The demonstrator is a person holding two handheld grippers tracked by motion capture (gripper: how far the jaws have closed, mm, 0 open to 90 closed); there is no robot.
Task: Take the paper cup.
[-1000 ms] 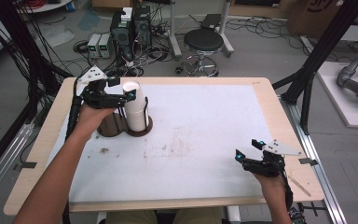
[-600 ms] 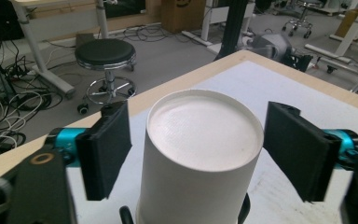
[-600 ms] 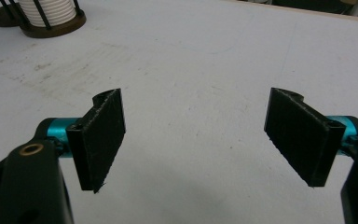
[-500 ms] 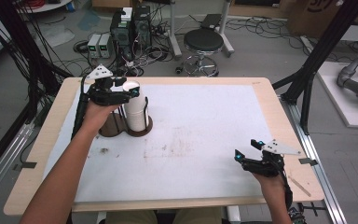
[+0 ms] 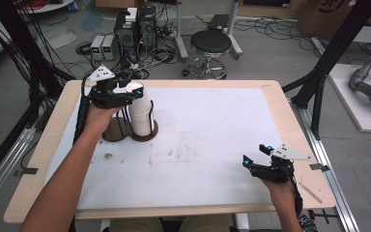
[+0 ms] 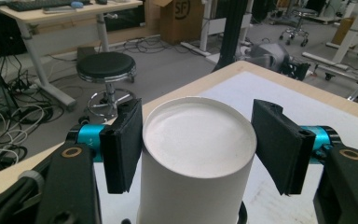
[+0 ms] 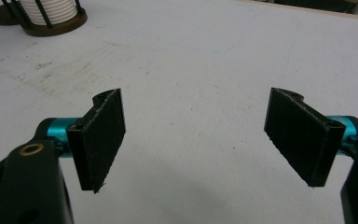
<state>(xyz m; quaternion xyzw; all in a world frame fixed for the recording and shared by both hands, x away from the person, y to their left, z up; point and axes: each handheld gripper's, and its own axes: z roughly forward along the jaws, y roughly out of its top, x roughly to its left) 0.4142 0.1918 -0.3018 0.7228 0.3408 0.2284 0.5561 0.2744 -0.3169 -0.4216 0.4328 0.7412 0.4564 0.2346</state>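
A stack of upturned white paper cups [image 5: 141,112] stands in a wire holder on a round brown base [image 5: 149,133] at the table's far left. My left gripper [image 5: 134,93] is at the top of the stack. In the left gripper view the top cup [image 6: 198,140] sits between the two jaws, and both pads press its sides, so my left gripper [image 6: 197,144] is shut on it. My right gripper [image 5: 256,155] hovers low over the near right of the table. It stands open [image 7: 193,135] with nothing between its fingers.
A second round brown base [image 5: 112,133] sits just left of the cup holder. The cup holder [image 7: 51,21] lies far off in the right gripper view. A white mat [image 5: 207,145] with faint stains covers the wooden table [image 5: 38,159]. A stool [image 5: 211,43] and cables lie beyond the far edge.
My left gripper has settled around the top cup and shifted slightly right along the stack's top. The right gripper has stayed where it was, open.
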